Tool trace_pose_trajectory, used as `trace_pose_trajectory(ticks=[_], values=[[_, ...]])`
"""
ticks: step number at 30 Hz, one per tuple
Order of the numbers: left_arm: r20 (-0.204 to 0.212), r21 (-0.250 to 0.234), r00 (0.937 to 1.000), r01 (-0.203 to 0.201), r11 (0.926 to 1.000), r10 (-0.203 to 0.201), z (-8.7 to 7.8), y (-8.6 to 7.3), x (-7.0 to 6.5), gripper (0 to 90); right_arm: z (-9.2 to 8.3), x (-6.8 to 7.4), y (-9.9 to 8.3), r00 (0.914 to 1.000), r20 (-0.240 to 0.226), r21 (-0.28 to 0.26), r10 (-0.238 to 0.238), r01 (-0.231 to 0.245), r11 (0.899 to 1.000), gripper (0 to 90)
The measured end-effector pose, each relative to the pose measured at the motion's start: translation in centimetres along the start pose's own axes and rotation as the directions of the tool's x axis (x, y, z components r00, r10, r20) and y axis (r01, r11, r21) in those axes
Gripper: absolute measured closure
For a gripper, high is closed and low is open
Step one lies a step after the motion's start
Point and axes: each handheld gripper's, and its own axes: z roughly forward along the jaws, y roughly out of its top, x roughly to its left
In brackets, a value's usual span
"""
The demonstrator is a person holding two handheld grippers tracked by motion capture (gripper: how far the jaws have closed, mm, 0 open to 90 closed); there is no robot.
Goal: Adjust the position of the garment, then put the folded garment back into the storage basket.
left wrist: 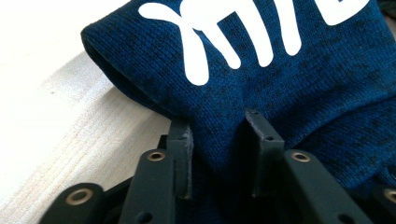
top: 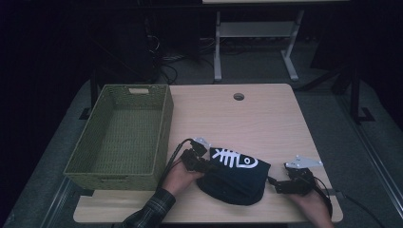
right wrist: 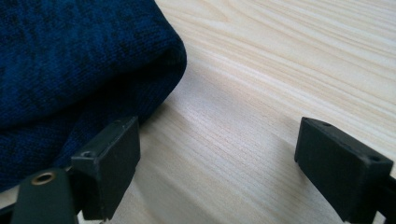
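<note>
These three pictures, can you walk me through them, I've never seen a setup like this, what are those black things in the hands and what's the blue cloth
A person sits at a wooden table and holds a hand-operated tool in each hand, each ending in two black jaws. The wide picture comes from a fixed camera overhead. The other two come from small cameras riding on the tools, looking along their jaws.

On the table lies a dark blue knitted garment with a white fish-skeleton print, folded into a bundle. Beside it, at the left, stands a green woven basket.

The left gripper has its jaws closed on a fold of the garment's edge; knit fabric sits pinched between them. The right gripper rests at the garment's other side with its jaws wide apart over bare wood, one jaw close against the cloth but gripping nothing.
</note>
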Motion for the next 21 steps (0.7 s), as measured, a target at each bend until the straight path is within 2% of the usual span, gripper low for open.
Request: trace_pose_trajectory(ticks=[7, 12, 15, 21], values=[[0.011, 0.023, 0.9999, -0.003, 0.9997, 0.003, -0.3, 0.4, 0.0, 74.7, 0.0, 0.0, 0.0, 1.0, 0.0, 0.0, -0.001, 0.001, 1.0, 14.0], [-0.003, 0.028, 0.9999, -0.017, 0.9995, 0.017, -1.0, 0.7, -0.6, 74.9, 0.0, 0.0, 0.0, 1.0, 0.0, 0.001, 0.001, -0.001, 1.0, 13.7], [0.0, 0.022, 1.0, -0.001, 0.9998, 0.001, -1.5, 1.0, -1.0, 75.0, 0.0, 0.0, 0.0, 1.0, -0.001, 0.004, 0.005, -0.005, 1.0, 13.5], [-0.032, 0.043, 0.9995, -0.005, 0.9991, 0.006, -2.6, 1.9, -1.6, 75.0, 0.0, 0.0, 0.0, 1.0, -0.001, 0.002, 0.005, -0.005, 1.0, 13.4]])
